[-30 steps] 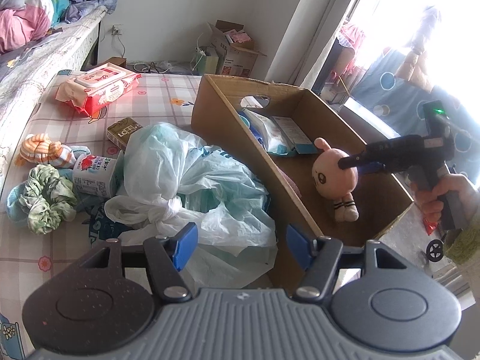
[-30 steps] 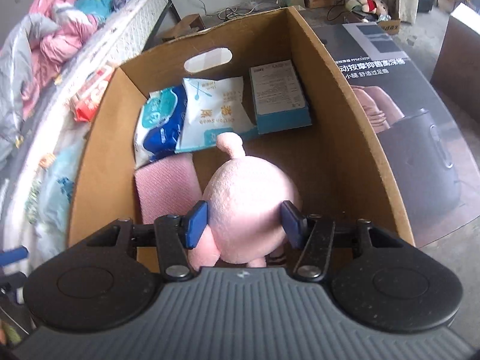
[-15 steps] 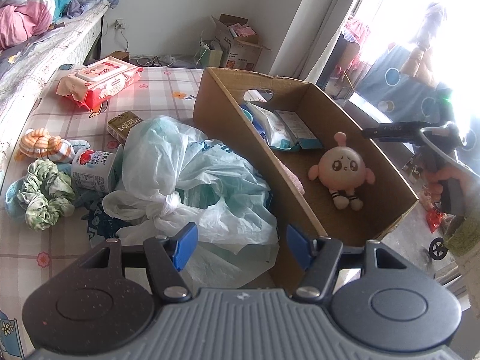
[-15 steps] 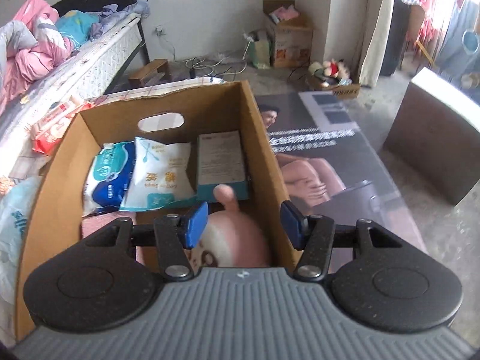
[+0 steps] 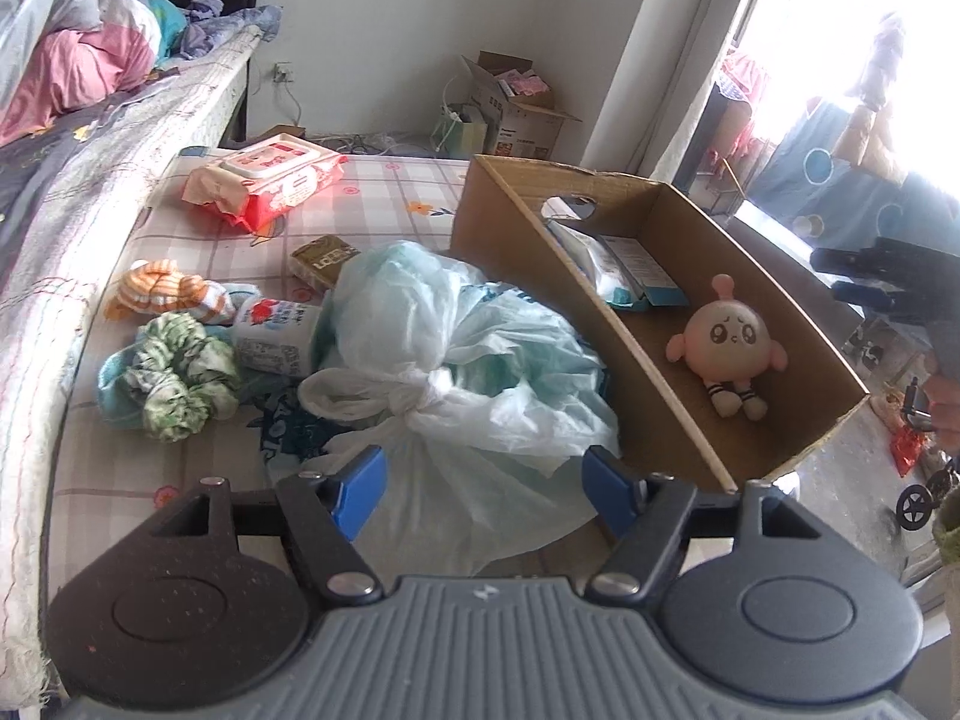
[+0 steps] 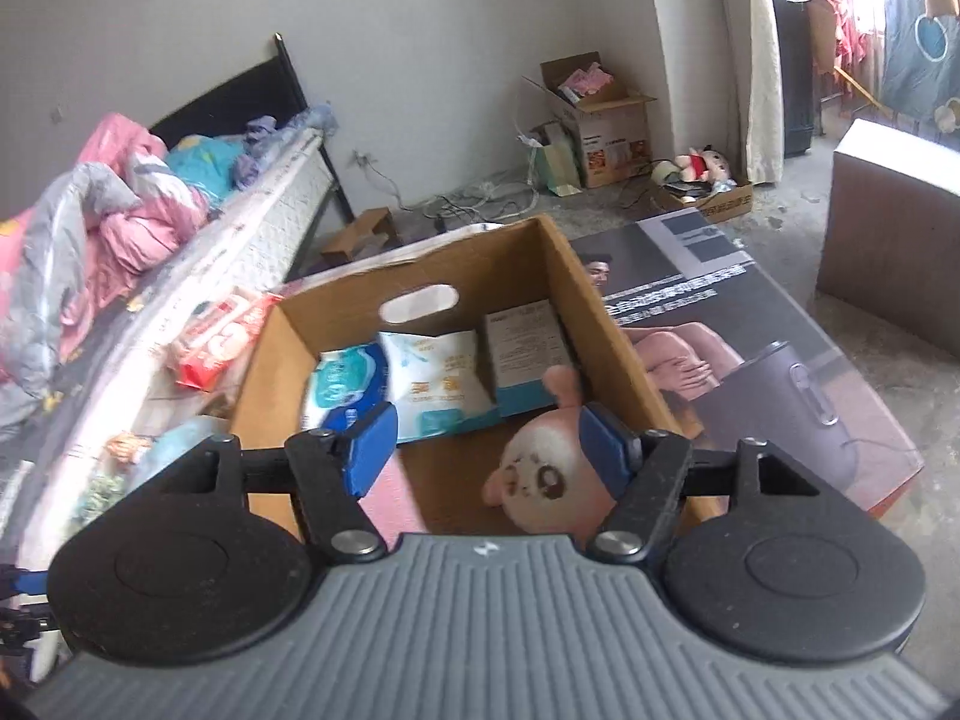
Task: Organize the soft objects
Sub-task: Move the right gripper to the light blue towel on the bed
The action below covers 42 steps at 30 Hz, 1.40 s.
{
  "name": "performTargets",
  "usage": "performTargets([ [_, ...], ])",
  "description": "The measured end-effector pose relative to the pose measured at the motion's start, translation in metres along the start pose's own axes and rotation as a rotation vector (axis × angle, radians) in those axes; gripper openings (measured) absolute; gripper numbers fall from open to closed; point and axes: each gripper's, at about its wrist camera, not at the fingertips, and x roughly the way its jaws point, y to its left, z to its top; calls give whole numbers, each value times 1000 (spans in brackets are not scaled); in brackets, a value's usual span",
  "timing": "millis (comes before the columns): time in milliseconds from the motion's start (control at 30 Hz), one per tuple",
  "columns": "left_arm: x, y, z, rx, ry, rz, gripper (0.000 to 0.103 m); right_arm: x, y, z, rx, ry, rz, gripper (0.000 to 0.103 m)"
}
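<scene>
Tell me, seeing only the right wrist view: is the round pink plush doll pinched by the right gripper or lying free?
Observer: Free. The round pink plush doll lies face up on the floor of the brown cardboard box, apart from the right gripper, whose jaws have just been opening with nothing between them.
Operator: Any soft things left outside?
Observer: A crumpled green fabric scrunchie and an orange-striped sock lie on the checked cloth beside the box.
</scene>
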Motion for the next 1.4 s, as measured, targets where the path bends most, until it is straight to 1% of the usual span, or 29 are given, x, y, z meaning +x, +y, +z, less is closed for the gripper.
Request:
performTargets([
  [67,-10,12,-9,-20,0,35,75,-8,11,-11,27,4,67,73],
  [167,-23,31,-25,-61,-3,89,76,-10,38,-25,46,33,154,74],
  [267,-35,52,-40,-118,-9,127,76,-6,67,-32,52,59,233,74],
  [367,-44,70,-49,-170,-17,155,76,-1,100,-36,33,81,301,74],
  [467,-51,82,-52,-191,-42,184,76,8,133,-36,-1,108,352,74],
  [633,-49,95,-50,-188,-84,232,76,22,186,-35,-33,161,444,74],
  [733,-40,101,-45,-178,-89,247,74,30,214,-36,-62,190,491,74],
  [833,-30,103,-39,-141,-95,274,73,42,241,-37,-101,231,506,74],
  [933,-18,107,-28,-109,-109,267,73,54,263,-35,-123,266,515,74],
  [1067,10,114,-8,-55,-108,298,74,68,281,-34,-114,278,544,74],
  [1167,36,120,6,-23,-83,338,73,79,291,-38,-103,283,554,74],
  [1233,56,128,13,-20,-52,354,63,87,294,-41,-87,292,553,74],
  [1300,68,134,16,-31,-24,360,37,94,292,-44,-56,308,557,74],
  [1333,71,137,16,-42,-17,356,31,97,290,-45,-45,314,557,74],
  [1367,72,140,16,-53,-11,346,21,99,289,-47,-34,320,555,74],
  [1400,72,142,15,-62,-8,341,18,102,288,-48,-28,324,549,74],
])
